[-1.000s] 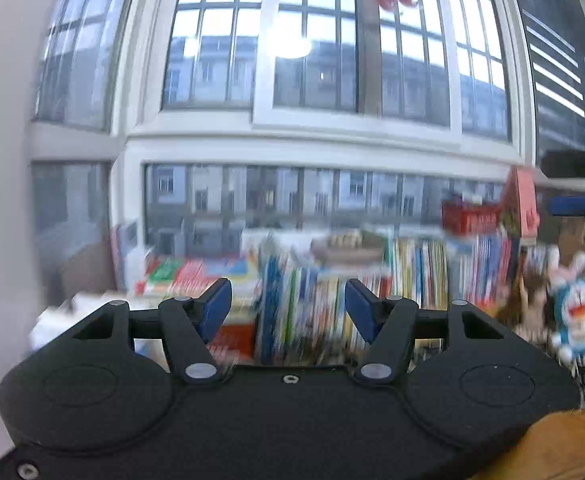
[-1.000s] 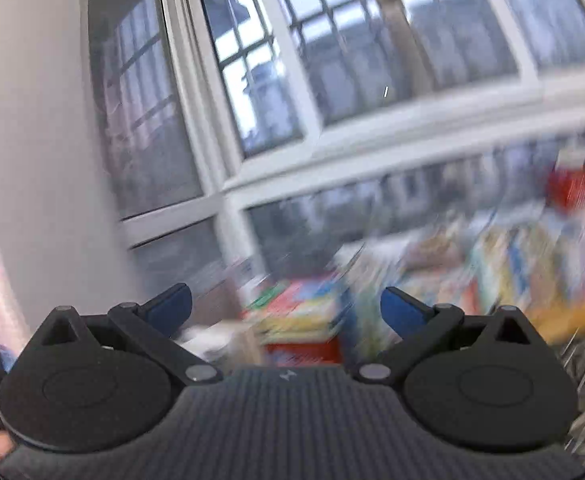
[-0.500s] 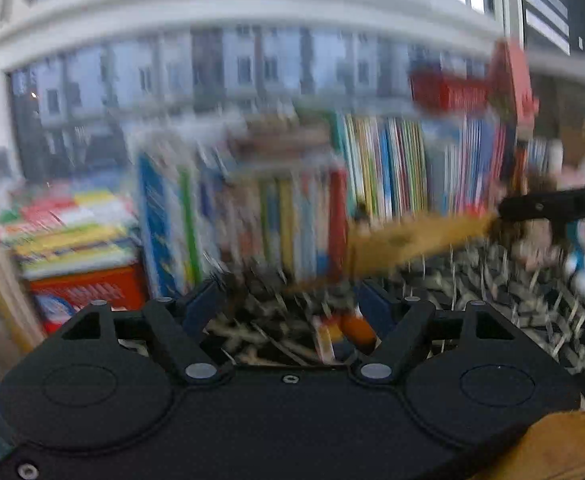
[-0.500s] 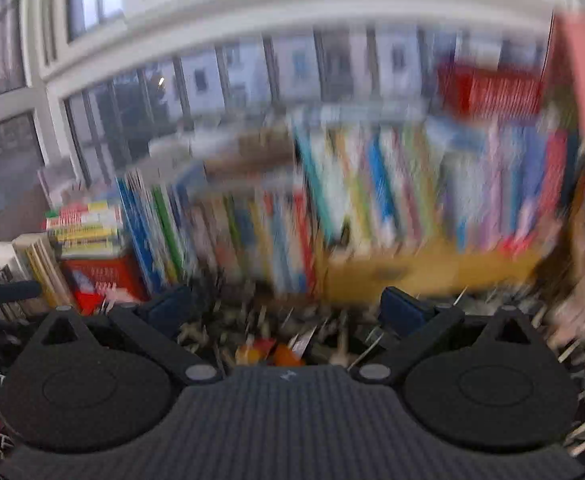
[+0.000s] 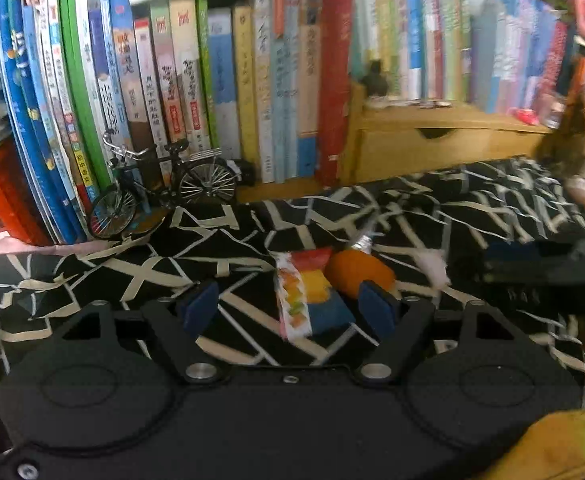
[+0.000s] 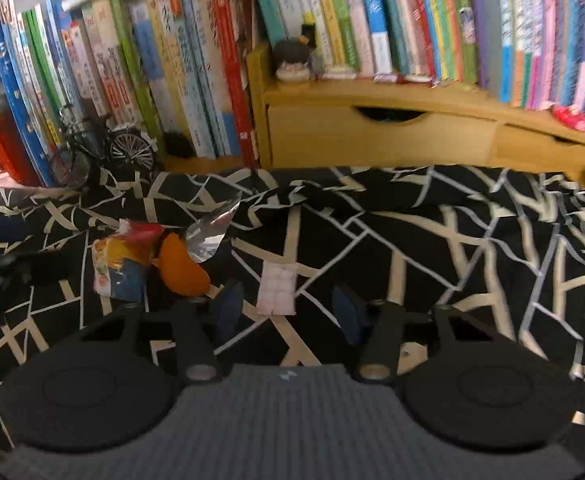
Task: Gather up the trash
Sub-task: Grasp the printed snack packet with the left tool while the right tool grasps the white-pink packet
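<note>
Both grippers hang over a table draped in a black cloth [image 6: 432,248] with pale lines, its far edge lined with books [image 5: 220,80] and a model bicycle [image 5: 160,188]. The trash lies in a loose cluster toward the middle of the cloth: a colourful snack wrapper [image 5: 304,296], an orange piece [image 5: 356,276] touching it, a crumpled foil scrap [image 6: 212,232] just behind, and a pale pink tissue [image 6: 277,288] a little apart. The left gripper [image 5: 292,312] has its jaws spread with the wrapper lying between them, not yet pinched. The right gripper [image 6: 288,312] is closing its jaws with the tissue just ahead between the tips; nothing is gripped. The risks, as I judge them: the soft, wrinkled cloth could be caught along with the flat tissue, dragging the other pieces; the left jaws might nip only the wrapper's edge and nudge the orange piece away; and the two grippers work near enough to collide.
</note>
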